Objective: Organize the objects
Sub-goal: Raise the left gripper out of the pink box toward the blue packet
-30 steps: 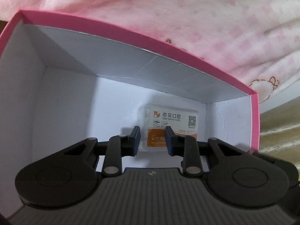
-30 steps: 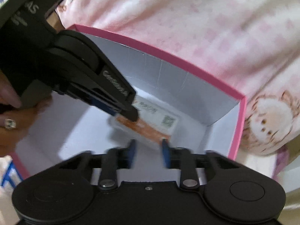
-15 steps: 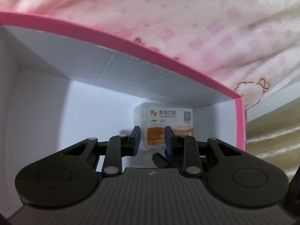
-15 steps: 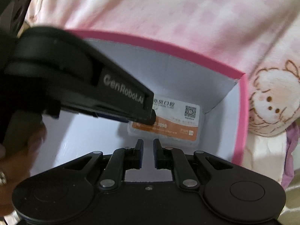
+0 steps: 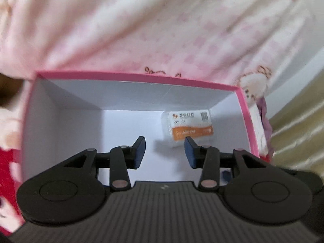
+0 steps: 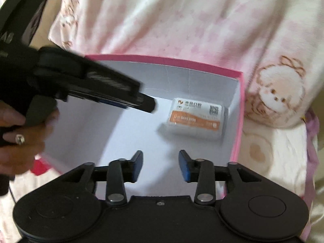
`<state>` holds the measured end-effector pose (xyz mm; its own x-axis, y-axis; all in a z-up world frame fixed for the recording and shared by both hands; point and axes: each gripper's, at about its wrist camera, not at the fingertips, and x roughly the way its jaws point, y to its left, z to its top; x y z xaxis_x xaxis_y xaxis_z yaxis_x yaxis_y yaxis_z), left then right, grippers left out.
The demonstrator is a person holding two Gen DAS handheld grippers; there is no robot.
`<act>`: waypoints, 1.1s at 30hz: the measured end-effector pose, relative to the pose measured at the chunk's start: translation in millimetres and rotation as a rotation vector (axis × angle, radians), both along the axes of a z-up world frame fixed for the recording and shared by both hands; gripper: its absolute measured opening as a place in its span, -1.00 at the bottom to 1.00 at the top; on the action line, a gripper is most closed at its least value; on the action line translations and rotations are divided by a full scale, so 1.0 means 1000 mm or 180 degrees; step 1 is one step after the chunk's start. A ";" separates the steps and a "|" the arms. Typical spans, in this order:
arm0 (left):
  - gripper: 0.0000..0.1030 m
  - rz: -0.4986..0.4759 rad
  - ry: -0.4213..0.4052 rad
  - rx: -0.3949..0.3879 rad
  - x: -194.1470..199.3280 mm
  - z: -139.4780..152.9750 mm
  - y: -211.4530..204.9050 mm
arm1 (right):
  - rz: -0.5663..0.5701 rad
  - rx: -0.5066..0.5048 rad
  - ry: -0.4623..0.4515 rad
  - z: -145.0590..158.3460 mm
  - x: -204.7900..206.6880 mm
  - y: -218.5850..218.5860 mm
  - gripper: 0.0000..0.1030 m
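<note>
A pink-rimmed box with a white inside (image 5: 131,76) (image 6: 241,105) lies on the bedding. A small white and orange tissue pack (image 5: 191,128) (image 6: 195,119) lies flat in its far right corner. My left gripper (image 5: 164,150) is open and empty, above the box floor and short of the pack. In the right wrist view it (image 6: 141,101) reaches in from the left, to the left of the pack. My right gripper (image 6: 161,167) is open and empty at the box's near edge.
Pink and white bedding with a lamb print (image 6: 277,95) surrounds the box. A hand with a ring (image 6: 19,138) holds the left gripper. Red fabric (image 5: 8,162) lies at the left, yellowish cloth (image 5: 299,129) at the right.
Both grippers have opened wider and pulled back from the tissue pack. The pack now lies alone in the box's far right corner.
</note>
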<state>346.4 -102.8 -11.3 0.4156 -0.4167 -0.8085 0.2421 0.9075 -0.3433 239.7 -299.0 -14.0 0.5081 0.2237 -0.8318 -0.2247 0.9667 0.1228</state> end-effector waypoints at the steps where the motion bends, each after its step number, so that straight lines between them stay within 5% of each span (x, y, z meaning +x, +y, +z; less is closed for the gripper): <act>1: -0.17 -0.0050 0.0004 0.0024 -0.009 0.010 0.006 | -0.0022 0.0046 -0.0005 0.004 -0.007 -0.004 -0.01; 5: -0.08 -0.0211 0.0142 -0.0002 -0.032 0.035 0.021 | -0.0011 0.0182 -0.0017 0.033 -0.028 -0.003 0.03; 11: 0.01 -0.0505 0.0016 0.0372 -0.092 0.076 0.030 | 0.0082 0.0237 -0.0062 0.078 -0.076 0.002 0.12; 17: 0.16 -0.0707 -0.0094 0.0560 -0.145 0.107 0.045 | 0.0203 0.0112 0.0065 0.091 -0.106 0.014 0.30; 33: 0.34 -0.0875 -0.0133 0.0784 -0.228 0.086 0.084 | 0.0749 0.0190 0.0126 0.093 -0.181 0.065 0.38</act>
